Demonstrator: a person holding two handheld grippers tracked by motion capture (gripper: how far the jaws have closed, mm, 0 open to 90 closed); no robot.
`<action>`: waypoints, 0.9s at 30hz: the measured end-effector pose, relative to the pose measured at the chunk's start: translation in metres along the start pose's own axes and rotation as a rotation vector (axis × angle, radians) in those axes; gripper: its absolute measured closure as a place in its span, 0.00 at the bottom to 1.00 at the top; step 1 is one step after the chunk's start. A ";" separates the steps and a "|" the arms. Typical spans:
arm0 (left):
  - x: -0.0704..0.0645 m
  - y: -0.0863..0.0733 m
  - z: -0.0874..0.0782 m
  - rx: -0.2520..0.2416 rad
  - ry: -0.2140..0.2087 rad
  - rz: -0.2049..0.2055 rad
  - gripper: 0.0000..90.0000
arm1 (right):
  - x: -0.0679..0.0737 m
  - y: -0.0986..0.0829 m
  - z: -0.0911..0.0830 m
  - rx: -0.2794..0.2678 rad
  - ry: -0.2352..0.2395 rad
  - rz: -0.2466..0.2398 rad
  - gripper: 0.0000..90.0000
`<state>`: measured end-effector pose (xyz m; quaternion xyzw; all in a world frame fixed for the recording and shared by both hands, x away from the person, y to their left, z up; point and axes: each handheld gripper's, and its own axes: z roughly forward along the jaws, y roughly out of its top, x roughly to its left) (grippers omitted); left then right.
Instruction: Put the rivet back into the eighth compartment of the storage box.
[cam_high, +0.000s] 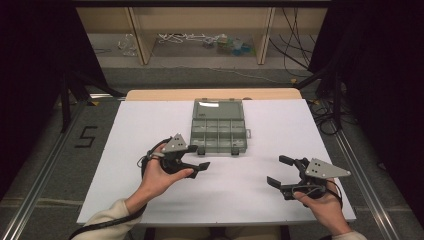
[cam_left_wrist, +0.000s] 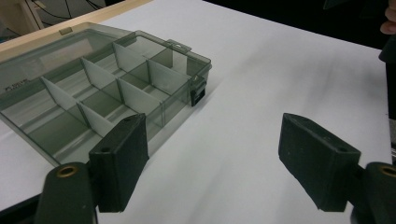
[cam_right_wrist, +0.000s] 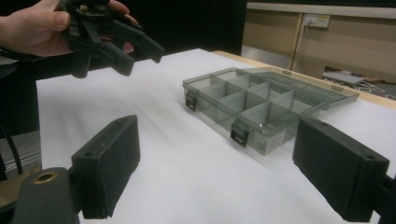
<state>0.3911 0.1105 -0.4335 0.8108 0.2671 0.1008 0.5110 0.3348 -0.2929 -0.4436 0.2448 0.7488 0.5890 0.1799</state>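
A clear grey compartment box lies open in the middle of the white table, its lid flat behind it and its compartments empty. Two black latches hang on its front wall. My left gripper hovers open just left of the box's front corner, holding nothing. My right gripper stands open and empty over the table, right of the box and nearer the front. In the left gripper view its jaws are wide apart, with the box ahead on the left. The right gripper view looks past its own gripper to the box and the left gripper.
A wooden strip runs along the table's far edge. Behind it stands a shelf frame with cables and small items on the floor. Metal rails flank the table, and a "5" is marked on the floor at left.
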 end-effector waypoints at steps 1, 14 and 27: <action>0.000 -0.002 -0.002 -0.004 -0.001 0.001 0.27 | 0.000 0.000 0.000 0.000 -0.001 0.000 0.18; 0.001 -0.025 -0.023 -0.048 0.032 -0.035 0.25 | 0.000 0.000 0.000 -0.001 0.002 -0.002 0.18; 0.007 -0.026 -0.025 -0.061 0.057 -0.042 0.24 | 0.000 -0.001 0.000 -0.023 0.008 0.002 0.18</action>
